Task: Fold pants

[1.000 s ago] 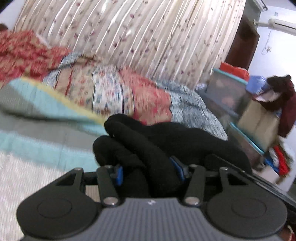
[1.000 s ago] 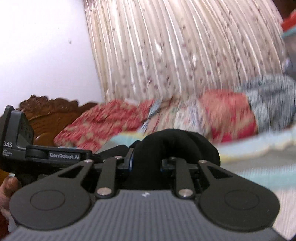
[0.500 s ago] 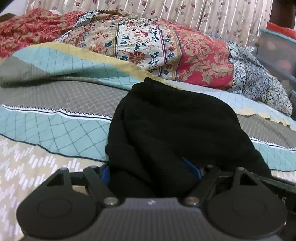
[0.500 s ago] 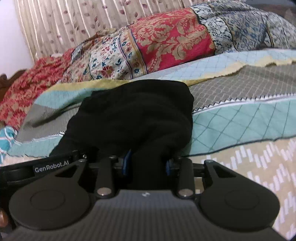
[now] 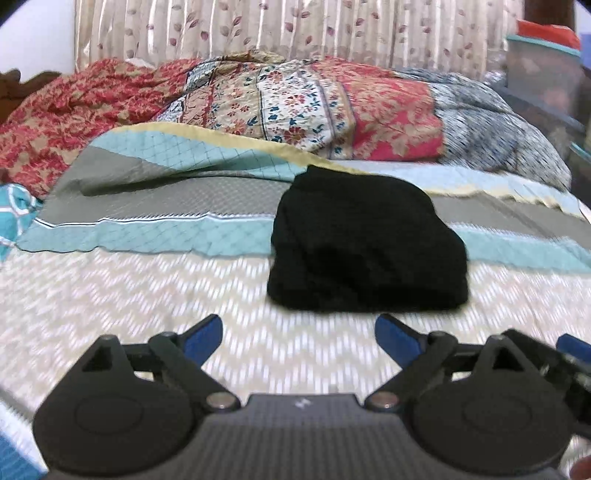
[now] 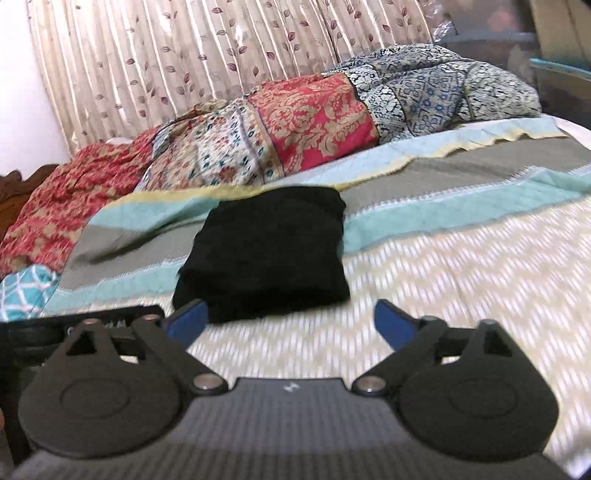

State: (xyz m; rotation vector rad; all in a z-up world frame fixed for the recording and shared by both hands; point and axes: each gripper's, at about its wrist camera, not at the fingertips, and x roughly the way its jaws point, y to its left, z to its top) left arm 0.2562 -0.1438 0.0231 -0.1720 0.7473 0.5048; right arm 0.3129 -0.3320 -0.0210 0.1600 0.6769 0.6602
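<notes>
The black pants lie folded in a compact stack on the patterned bedspread. They also show in the right wrist view. My left gripper is open and empty, a short way back from the stack's near edge. My right gripper is open and empty, just in front of the stack, its left blue fingertip close to the fabric's near corner. Part of the other gripper shows at the edge of each view.
A rolled floral quilt lies along the far side of the bed under a leaf-print curtain. A wooden headboard is at far left. Storage boxes stand at right.
Both grippers were shut on the pants, lifted and then lowered them onto the bed. Now both have opened, let go and pulled back, leaving the folded stack lying on the bedspread.
</notes>
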